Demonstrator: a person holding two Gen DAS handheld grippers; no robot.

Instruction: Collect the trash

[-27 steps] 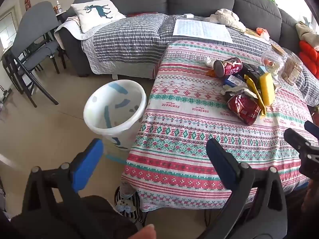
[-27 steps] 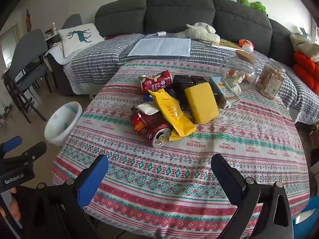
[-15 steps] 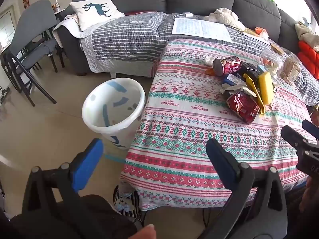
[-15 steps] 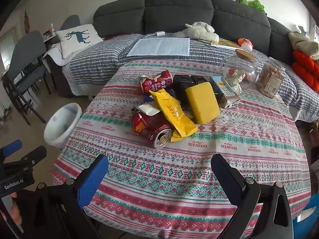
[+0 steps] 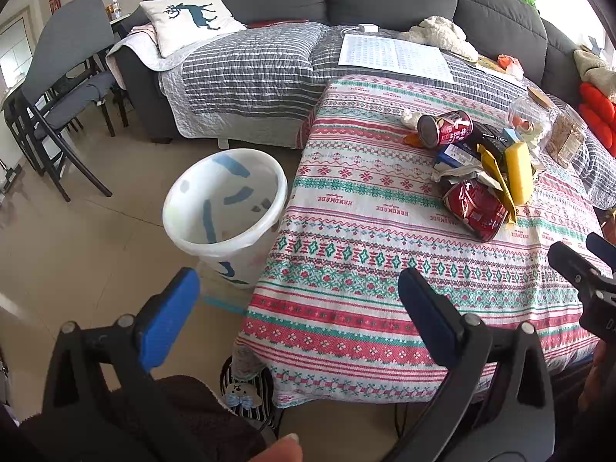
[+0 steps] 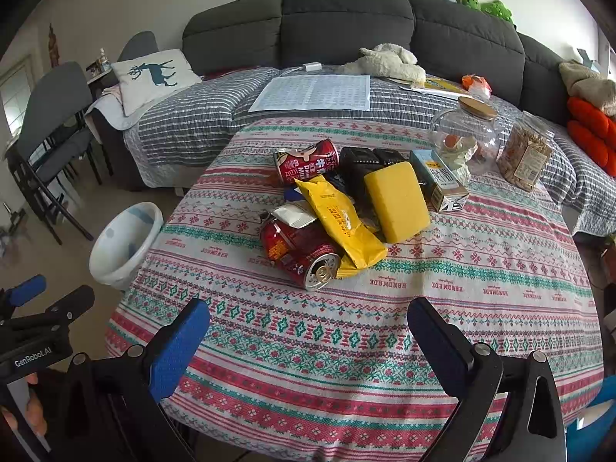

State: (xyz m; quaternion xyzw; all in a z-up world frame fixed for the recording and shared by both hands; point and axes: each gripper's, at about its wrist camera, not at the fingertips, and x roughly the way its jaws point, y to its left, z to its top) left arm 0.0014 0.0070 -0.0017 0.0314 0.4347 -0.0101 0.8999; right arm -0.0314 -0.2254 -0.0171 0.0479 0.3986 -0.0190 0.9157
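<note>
On patterned woven cloth [image 6: 385, 308], dented red can [image 6: 304, 250].

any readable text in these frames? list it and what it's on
"HANDMADE": tablecloth, repeated, upside down.
"GenRobot.AI": left tool body.
Cans, yellow bag, carton, jar label, sofa sheet: print too small or blurred.

1. Left gripper [image 5: 298, 292] spread wide, empty, over the table's [image 5: 346, 308] near left corner
2. Bin [image 5: 225, 208] on the floor, touching the left edge
3. Trash pile [image 5: 477, 169] near the right edge, cans [image 5: 475, 210] among wrappers
</note>
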